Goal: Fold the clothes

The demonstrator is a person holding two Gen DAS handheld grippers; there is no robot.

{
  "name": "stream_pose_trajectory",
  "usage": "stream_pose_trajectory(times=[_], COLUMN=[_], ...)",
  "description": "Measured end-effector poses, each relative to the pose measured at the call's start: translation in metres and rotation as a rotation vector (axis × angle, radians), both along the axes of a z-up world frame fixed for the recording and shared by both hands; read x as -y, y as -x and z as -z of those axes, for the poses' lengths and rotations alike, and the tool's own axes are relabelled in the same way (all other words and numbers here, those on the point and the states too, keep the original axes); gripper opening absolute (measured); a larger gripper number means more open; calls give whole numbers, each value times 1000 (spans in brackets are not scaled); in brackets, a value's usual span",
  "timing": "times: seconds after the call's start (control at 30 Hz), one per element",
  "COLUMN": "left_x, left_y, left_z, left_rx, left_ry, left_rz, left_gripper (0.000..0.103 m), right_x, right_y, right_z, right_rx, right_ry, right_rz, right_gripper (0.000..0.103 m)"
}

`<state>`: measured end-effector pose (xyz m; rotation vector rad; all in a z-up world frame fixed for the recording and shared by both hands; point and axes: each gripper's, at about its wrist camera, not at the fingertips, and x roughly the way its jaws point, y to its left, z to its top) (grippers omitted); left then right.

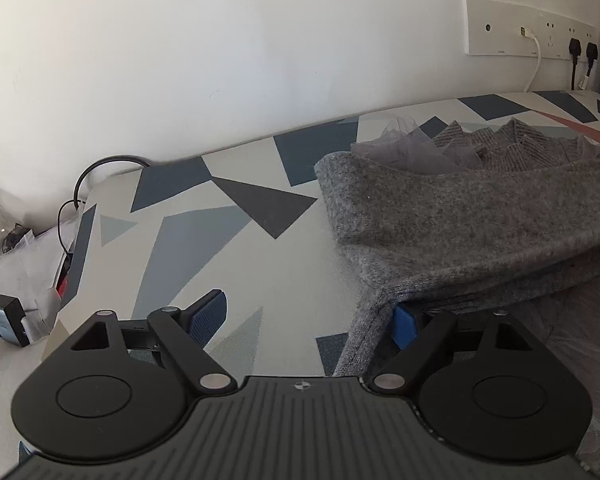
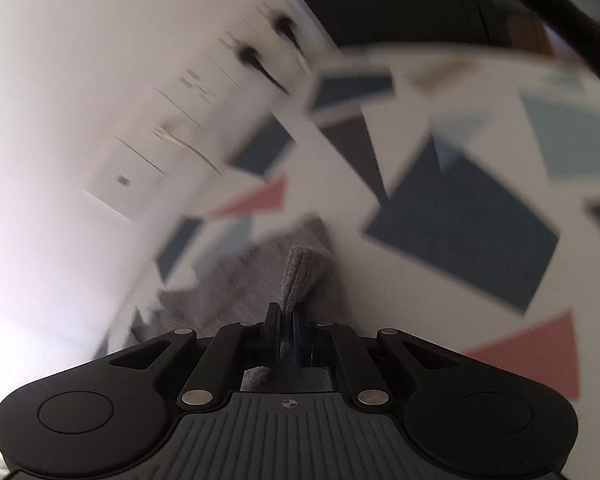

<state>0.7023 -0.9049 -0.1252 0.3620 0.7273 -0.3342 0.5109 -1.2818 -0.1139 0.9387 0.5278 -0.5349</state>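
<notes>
— What's around you?

— I see one grey sweater [image 1: 468,216] lying on the patterned tabletop [image 1: 236,240], sheer grey tulle [image 1: 404,148] bunched at its far edge. One wall socket strip [image 1: 528,28] carries two black plugs and one white cable; loose cables and wrappers clutter the left edge.

— And the grippers?

— My left hand-held gripper [image 1: 304,320] gapes wide, one pad tucked under the sweater's hem. My right hand-held gripper [image 2: 287,320] is clamped on a sweater fold.
</notes>
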Motion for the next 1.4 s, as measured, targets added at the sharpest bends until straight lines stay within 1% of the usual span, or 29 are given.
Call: stream_pose_trajectory(times=[0.03,0.07,0.1,0.13,0.17,0.2,0.23,0.37,0.4,0.43,0.5,0.53,0.57,0.6,0.63,0.67,0.73,0.83,0.93,1.07,1.1,1.17,1.23,1.33,1.4], left_x=[1,1,1,1,0,-1,-3,-16,-22,-28,-42,-47,-52,-56,-58,-60,-62,-69,-81,-93,-93,-88,-82,-82,-87], left_y=[-1,-2,-3,-3,-3,-2,-2,3,5,7,12,16,19,23,28,32,39,48,57,68,71,80,91,110,124], left_z=[1,3,4,4,4,4,3,-1,-2,-4,-9,-11,-12,-13,-13,-13,-14,-15,-14,-7,-4,-3,-1,-2,-2], left_rx=[-2,-7,-12,-19,-25,-33,-43,-84,-100,-122,-169,-191,-213,-230,-242,-254,-268,-287,-315,-353,-360,-356,-364,-381,-399], left_ry=[-10,-21,-28,-29,-30,-30,-29,-14,6,37,111,144,177,200,209,218,223,233,236,244,236,196,157,128,133], left_rz=[-1,-1,-1,0,1,4,6,-10,-26,-46,-90,-110,-129,-144,-151,-158,-174,-172,-149,-148,-147,-128,-104,-96,-105], left_gripper=[86,86,86,86,86,86,86,86,86,86,86,86,86,86,86,86,86,87,87,89,89,90,90,90,94], right_x=[-1,-3,-2,2,2,2,2,-1,-1,1,5,6,8,9,8,7,4,-3,-12,-28,-32,-42,-53,-72,-86], right_y=[2,-1,-6,-15,-17,-13,-8,7,9,11,16,20,22,24,27,30,37,53,73,107,115,131,146,158,159], right_z=[-1,2,5,12,19,23,23,14,11,10,6,4,2,1,-1,-3,-8,-10,-6,4,7,10,12,14,16], right_rx=[-3,-31,-69,-127,-170,-179,-174,-170,-173,-180,-184,-184,-188,-191,-192,-193,-208,-232,-268,-321,-331,-341,-343,-358,-372], right_ry=[8,9,6,-6,-24,-40,-46,23,42,58,78,83,81,80,81,81,88,99,101,90,85,84,102,180,247], right_rz=[-19,-44,-69,-88,-87,-72,-57,-10,-4,6,14,17,22,27,30,33,35,32,15,33,37,46,37,-54,-147], right_gripper=[5,5,5,5,6,7,12,22,31,35,35,38,41,48,54,56,71,79,81,83,83,83,83,86,88])
